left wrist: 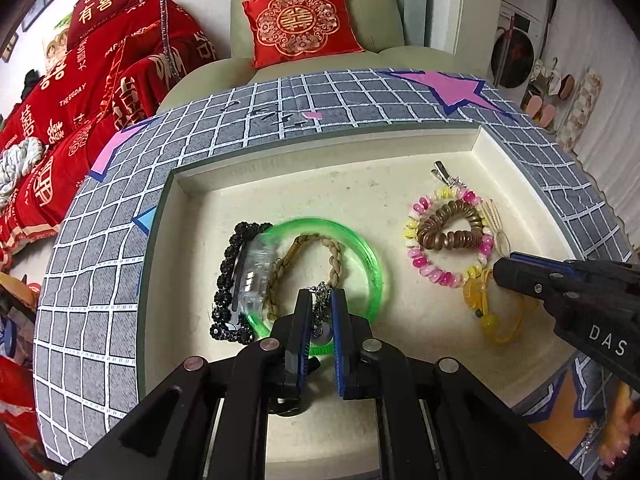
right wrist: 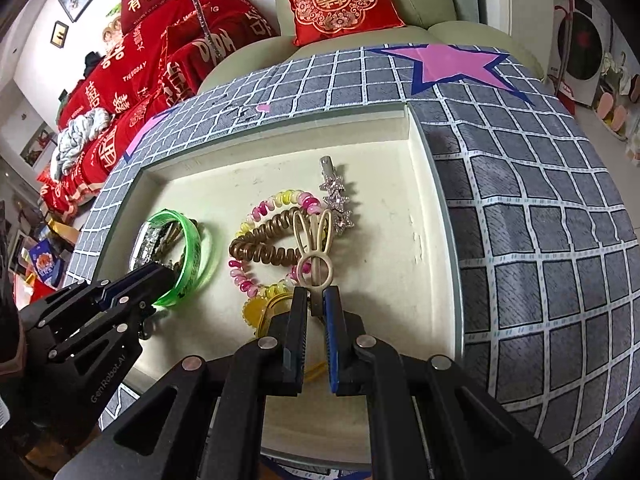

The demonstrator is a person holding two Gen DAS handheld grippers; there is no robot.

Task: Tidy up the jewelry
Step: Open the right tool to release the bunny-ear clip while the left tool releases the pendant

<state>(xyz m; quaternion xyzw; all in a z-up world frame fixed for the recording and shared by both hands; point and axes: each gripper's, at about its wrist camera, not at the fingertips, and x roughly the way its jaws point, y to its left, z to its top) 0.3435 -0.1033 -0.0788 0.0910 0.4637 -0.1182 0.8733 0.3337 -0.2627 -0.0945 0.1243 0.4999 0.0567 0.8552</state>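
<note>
A cream tray (left wrist: 360, 196) holds the jewelry. My left gripper (left wrist: 321, 298) is shut on a small silver chain piece (left wrist: 321, 312) over a green bangle (left wrist: 360, 244), a braided bracelet (left wrist: 336, 264) and a black beaded clip (left wrist: 230, 280). My right gripper (right wrist: 316, 294) is shut on a cream rabbit-ear hair clip (right wrist: 314, 240), held above a brown coil hair tie (right wrist: 264, 250), a pink-and-yellow coil tie (right wrist: 276, 204) and a yellow bead piece (right wrist: 256, 308). A silver star clip (right wrist: 338, 200) lies just beyond.
The tray sits in a grey grid-patterned cloth (right wrist: 540, 240) with pink stars. A green armchair with a red cushion (left wrist: 300, 24) stands behind, and red bedding (left wrist: 80, 92) lies at the left.
</note>
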